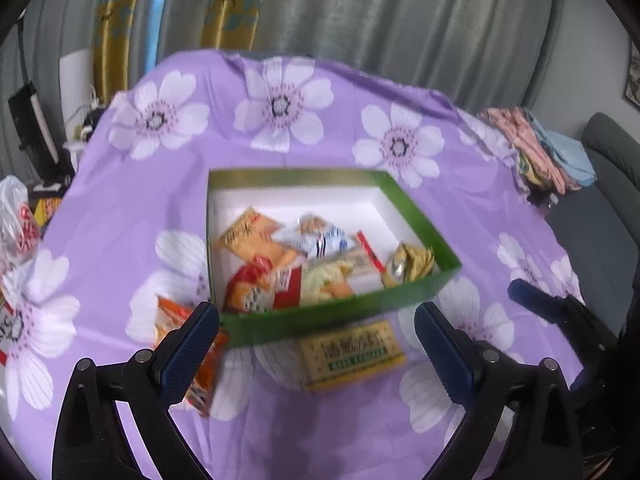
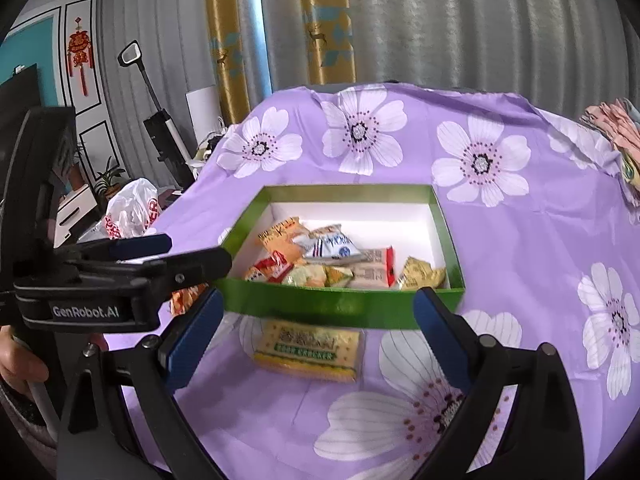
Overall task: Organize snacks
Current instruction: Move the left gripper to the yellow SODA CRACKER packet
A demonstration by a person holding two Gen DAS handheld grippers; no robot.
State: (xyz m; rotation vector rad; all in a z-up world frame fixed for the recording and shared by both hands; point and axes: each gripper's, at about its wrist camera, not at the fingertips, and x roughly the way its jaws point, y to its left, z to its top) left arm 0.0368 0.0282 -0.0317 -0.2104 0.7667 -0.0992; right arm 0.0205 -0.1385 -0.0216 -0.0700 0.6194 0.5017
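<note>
A green box (image 1: 332,320) with a white inside stands on the purple flowered cloth and holds several snack packets (image 1: 280,256). It also shows in the right wrist view (image 2: 340,306), with the packets (image 2: 332,258) inside. A yellow cracker packet (image 1: 352,354) lies on the cloth in front of the box, also seen from the right wrist (image 2: 310,350). An orange packet (image 1: 192,344) lies left of the box, behind my left finger. My left gripper (image 1: 316,340) is open and empty above the yellow packet. My right gripper (image 2: 316,332) is open and empty, just before the box.
My left gripper's body (image 2: 120,276) reaches in from the left in the right wrist view. Folded clothes (image 1: 536,152) lie at the cloth's far right. A white plastic bag (image 2: 132,212) sits beyond the left edge. A grey sofa (image 1: 600,216) stands right.
</note>
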